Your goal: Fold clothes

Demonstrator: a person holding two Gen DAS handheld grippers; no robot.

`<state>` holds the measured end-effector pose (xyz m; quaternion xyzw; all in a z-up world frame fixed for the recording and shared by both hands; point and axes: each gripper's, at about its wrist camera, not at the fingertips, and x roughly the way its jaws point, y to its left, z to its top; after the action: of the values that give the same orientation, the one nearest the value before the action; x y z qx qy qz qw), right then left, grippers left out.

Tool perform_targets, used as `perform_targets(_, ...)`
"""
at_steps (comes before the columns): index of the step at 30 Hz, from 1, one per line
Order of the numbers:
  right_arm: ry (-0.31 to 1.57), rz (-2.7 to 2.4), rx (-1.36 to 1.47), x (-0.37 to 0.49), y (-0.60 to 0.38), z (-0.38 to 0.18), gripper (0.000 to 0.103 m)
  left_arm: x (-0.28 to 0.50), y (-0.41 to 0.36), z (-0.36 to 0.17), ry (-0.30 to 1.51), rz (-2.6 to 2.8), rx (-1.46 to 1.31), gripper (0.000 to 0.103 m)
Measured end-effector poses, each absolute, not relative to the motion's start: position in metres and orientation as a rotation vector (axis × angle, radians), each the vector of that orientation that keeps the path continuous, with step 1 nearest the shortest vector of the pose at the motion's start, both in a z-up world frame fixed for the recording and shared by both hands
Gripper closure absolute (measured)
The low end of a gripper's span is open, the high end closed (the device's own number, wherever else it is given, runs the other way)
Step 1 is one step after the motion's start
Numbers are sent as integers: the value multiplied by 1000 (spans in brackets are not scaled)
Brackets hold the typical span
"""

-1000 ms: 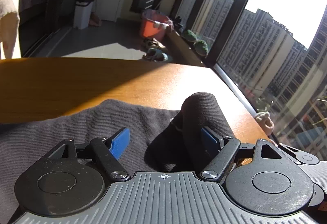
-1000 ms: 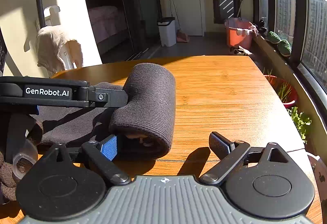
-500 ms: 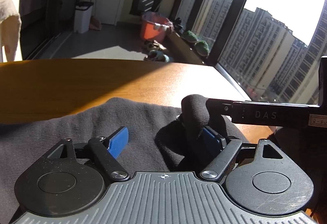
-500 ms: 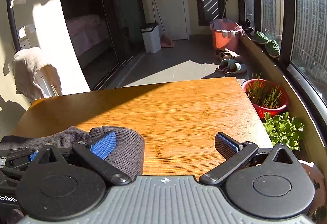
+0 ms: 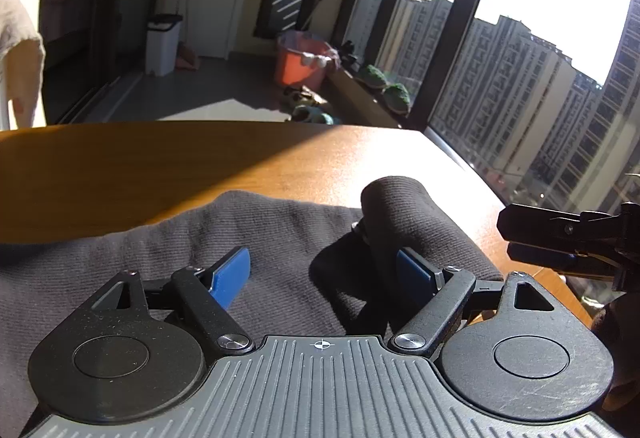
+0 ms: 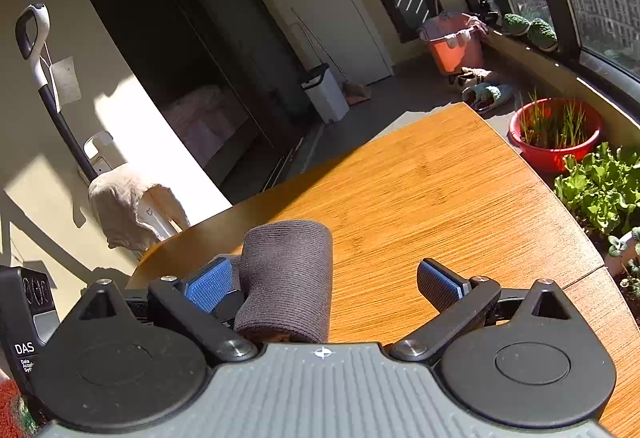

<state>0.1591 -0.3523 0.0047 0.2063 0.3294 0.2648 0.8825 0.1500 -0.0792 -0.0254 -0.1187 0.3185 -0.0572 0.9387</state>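
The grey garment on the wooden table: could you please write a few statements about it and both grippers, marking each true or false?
1. The grey garment lies on a wooden table. True.
2. The left gripper is shut on the garment. False: its jaws stand open, grasping nothing.
3. The garment's cuff end is curled into a roll. True.
4. The right gripper is clamped shut. False: its jaws are spread wide.
5. A blue bucket stands by the window. False: the bucket is orange.
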Motion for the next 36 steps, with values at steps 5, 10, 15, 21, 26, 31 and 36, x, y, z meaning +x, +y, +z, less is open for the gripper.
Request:
perform_targets(5,734,560,441,165,-341,-10,44,147,-71,-25,657,-107,-277,26)
perform_targets(10,754,597,479,167,-335,-18,43,143,-59,-23,663,-102,-332,35)
perform_targets(15,756,621,480,165,-329,-18,46,138,-48,-15,666,-90,-380,39)
perform_targets(21,617,601,175,138,-296,6,61,127,-42,11,606,-102,-401,40)
perform_targets(26,445,559,-243,100,-240,15,61,136,-66,20,623,-180,-395,38)
perform_targets(31,420,562,-247,95,-236,18,57,149,-74,2,667,-163,-365,40)
perform_targets(36,486,583,-64,110,-254,18,38,149,-71,0,673,-157,-365,38)
